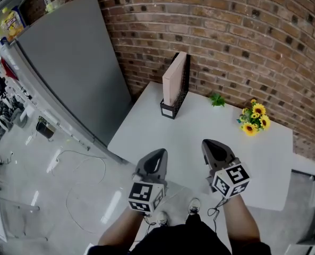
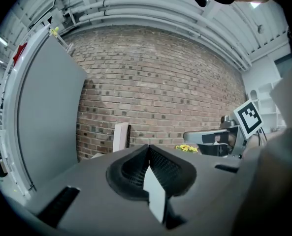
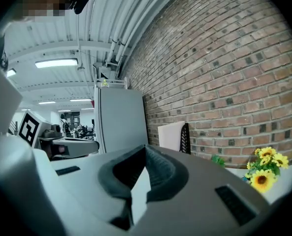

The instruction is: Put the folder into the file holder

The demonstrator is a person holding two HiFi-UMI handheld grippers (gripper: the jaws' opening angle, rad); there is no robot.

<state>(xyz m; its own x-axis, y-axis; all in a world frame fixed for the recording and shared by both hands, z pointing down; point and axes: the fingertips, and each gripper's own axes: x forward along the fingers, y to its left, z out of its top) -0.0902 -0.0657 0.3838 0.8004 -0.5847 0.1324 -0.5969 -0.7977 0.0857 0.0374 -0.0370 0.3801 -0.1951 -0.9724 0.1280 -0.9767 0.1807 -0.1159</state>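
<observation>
1. White tabletop [image 1: 199, 134] fills the head view, set against a brick wall [image 1: 226, 36]. The left tool [image 1: 156, 155] and the right tool [image 1: 213, 145] hover side by side over its near edge, each with its jaws pressed together and nothing between them. Well ahead of both tools, and to the left of the right one, the pale folder [image 1: 173, 81] stands upright inside the black mesh file holder [image 1: 184, 84] near the wall. Ahead and to the right of the right tool lie a bunch of sunflowers [image 1: 254, 118] and a small green sprig [image 1: 217, 100]. A grey panel [image 1: 72, 62] leans to the left of the left tool.

2. Left gripper view: the left tool [image 2: 148, 154] has its jaws shut tip to tip, empty. Just left of its tip line, well beyond it, the folder [image 2: 120, 136] stands in the file holder [image 2: 129, 135] before the brick. The right tool [image 2: 192, 137] shows to the right, with the sunflowers [image 2: 186, 148] beyond it.

3. Right gripper view: the right tool [image 3: 145, 154] is likewise closed on nothing. Ahead and slightly right stands the folder [image 3: 171, 134], seated in the file holder [image 3: 186, 136]. Further right are the green sprig [image 3: 217, 160] and the sunflowers [image 3: 266, 168]. The left tool [image 3: 89, 145] sits off to the left, with the grey panel [image 3: 121, 122] ahead.
</observation>
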